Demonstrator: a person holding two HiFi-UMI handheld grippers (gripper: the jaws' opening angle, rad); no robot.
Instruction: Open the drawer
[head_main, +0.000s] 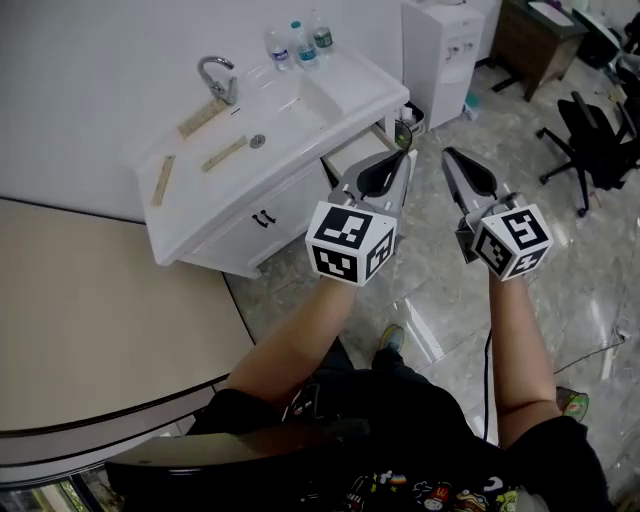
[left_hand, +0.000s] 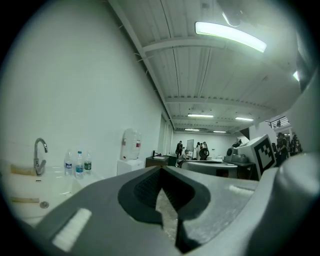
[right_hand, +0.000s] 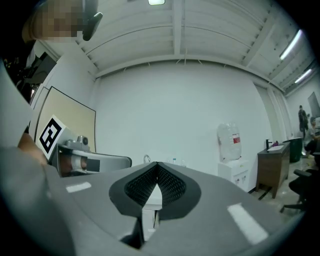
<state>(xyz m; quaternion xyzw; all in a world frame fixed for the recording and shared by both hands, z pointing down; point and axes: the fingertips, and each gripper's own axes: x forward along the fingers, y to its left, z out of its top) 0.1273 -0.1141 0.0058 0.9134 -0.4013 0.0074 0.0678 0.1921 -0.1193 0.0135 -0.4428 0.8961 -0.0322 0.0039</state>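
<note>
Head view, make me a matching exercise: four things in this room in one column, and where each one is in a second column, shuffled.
1 faucet
2 water bottles
3 office chair
4 water dispenser

A on the floor at the right edge
B on the back corner of the sink
C standing past the sink's far end
D fixed upright beside the sink's bowl

Pairs: 1-D, 2-B, 3-A, 4-C

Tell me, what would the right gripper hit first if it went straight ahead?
Nothing close by: the right gripper points level toward the chrome tap on the white washbasin cabinet, probably reaching that first; depth is unclear.
</note>
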